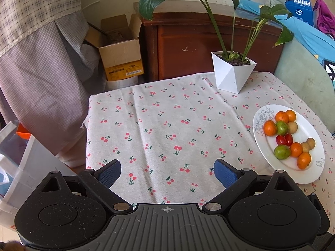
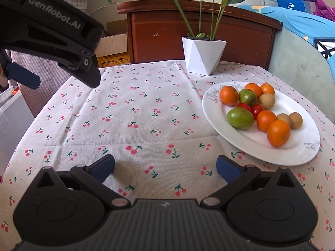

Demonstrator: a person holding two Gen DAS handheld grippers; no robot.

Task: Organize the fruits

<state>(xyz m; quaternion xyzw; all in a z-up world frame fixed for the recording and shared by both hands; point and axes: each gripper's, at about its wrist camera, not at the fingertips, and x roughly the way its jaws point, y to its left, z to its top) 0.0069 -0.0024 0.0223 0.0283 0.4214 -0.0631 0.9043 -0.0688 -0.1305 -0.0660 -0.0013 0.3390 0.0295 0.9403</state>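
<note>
While both grippers hover over the cloth-covered worktop (image 2: 134,125), the left gripper (image 1: 167,174) and the right gripper (image 2: 165,167) stand wide open and empty, left of the plate (image 2: 293,152). On the plate lie the fruits (image 2: 259,113); behind it stands a white plant pot (image 2: 201,56).

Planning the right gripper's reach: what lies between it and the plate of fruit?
Only bare cherry-print tablecloth lies between the right gripper and the plate, as the right wrist view shows.
</note>
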